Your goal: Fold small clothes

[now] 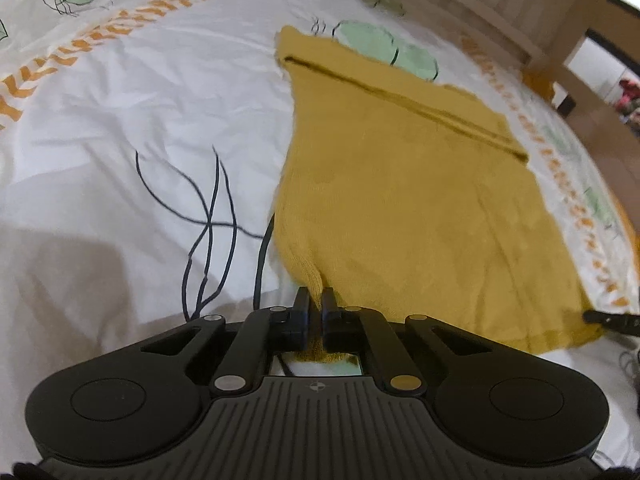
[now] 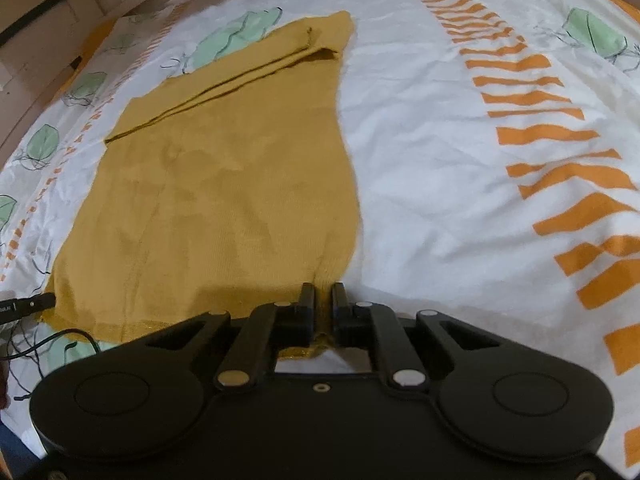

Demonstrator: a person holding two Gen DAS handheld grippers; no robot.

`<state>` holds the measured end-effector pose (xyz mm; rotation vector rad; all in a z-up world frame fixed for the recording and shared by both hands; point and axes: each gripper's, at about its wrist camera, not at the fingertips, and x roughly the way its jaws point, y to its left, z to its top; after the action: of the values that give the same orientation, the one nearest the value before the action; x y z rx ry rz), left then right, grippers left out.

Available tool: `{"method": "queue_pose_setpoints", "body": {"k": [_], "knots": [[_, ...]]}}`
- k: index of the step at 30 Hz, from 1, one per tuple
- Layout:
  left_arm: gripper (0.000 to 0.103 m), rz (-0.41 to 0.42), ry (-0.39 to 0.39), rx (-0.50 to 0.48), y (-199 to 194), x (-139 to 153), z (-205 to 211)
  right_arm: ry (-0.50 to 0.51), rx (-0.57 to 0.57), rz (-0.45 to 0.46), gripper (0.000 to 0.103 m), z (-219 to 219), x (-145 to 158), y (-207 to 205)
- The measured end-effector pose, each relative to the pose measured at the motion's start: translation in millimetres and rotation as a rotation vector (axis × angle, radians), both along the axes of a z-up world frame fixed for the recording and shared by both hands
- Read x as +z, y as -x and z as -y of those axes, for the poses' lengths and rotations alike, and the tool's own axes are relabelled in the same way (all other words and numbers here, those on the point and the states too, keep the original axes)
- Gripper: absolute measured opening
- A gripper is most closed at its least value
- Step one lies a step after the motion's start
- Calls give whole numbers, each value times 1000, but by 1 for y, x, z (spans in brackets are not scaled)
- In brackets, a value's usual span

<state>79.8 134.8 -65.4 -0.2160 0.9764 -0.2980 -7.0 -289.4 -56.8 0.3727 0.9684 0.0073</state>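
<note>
Both grippers (image 1: 316,298) (image 2: 323,294) pinching garment (image 1: 400,200) corners

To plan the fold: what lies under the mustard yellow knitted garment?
The mustard yellow knitted garment lies on the white printed bedsheet. Both grippers pinch its near edge. Anything beneath its middle is hidden.

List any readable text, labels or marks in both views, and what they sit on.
No text can be quoted.
Other gripper's tip: small white lettering, too blurred to read.
Left gripper body: a small crosshair mark, a symbol only.
Sheet: orange band shapes are pattern, not letters.
Yellow garment: no tag or print visible.
</note>
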Motion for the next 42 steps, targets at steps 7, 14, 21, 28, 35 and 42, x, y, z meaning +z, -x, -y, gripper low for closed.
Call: {"method": "queue_pose_setpoints", "body": {"k": [7, 14, 21, 28, 35, 42], "knots": [[5, 59, 158, 80, -4, 18, -17, -165, -41, 167, 14, 17, 25, 13], [5, 143, 211, 93, -27, 44, -13, -246, -75, 295, 13, 29, 45, 0], [5, 220, 245, 114, -71, 66, -7, -271, -96, 358, 13, 40, 56, -41], [5, 268, 285, 163, -142, 76, -3, -324, -163, 421, 13, 65, 60, -106], [5, 292, 252, 179, -212, 70, 12, -299, -205, 446, 13, 82, 51, -186], [5, 258, 229, 216, -263, 49, 21, -248, -210, 423, 13, 86, 28, -254]]}}
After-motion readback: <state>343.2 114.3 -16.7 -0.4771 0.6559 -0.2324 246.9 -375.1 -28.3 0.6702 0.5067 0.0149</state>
